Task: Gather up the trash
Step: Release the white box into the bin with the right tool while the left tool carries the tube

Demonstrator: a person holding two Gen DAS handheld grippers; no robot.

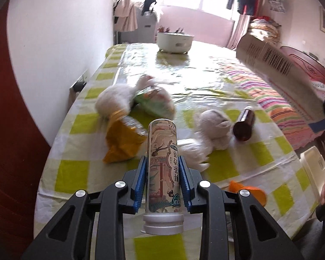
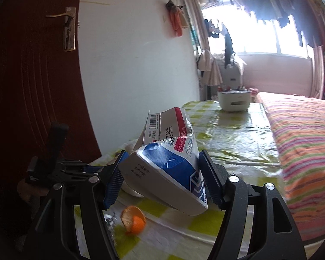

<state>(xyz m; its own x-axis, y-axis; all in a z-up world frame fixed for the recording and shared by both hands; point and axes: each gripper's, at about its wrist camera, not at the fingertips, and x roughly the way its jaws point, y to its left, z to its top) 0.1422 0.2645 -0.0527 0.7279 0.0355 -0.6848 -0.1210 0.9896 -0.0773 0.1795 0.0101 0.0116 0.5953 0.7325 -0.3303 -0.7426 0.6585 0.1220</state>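
Two grippers were seen, each clamped on a piece of trash above the checked yellow-green plastic-covered surface [image 1: 80,164]. The left gripper [image 1: 163,173] had its blue ribbed fingers [image 1: 140,182] pressed against a tall cylindrical printed bottle with a white screw neck [image 1: 163,169], held lengthwise with the neck toward the camera. The right gripper [image 2: 160,171] had its fingers [image 2: 113,182] closed on a crumpled white, blue and red cardboard box with a barcode [image 2: 169,151], tilted toward eleven o'clock. On the surface, seen from the left wrist, were left a yellow crinkled snack bag [image 1: 121,143] at ten o'clock of the bottle, crumpled white tissues [image 1: 214,130] at two o'clock, a dark brown bottle lying on its side [image 1: 244,125] just beside them, and an orange peel [image 1: 247,192] at four o'clock. A white tub [image 1: 175,41] stood at the far end.
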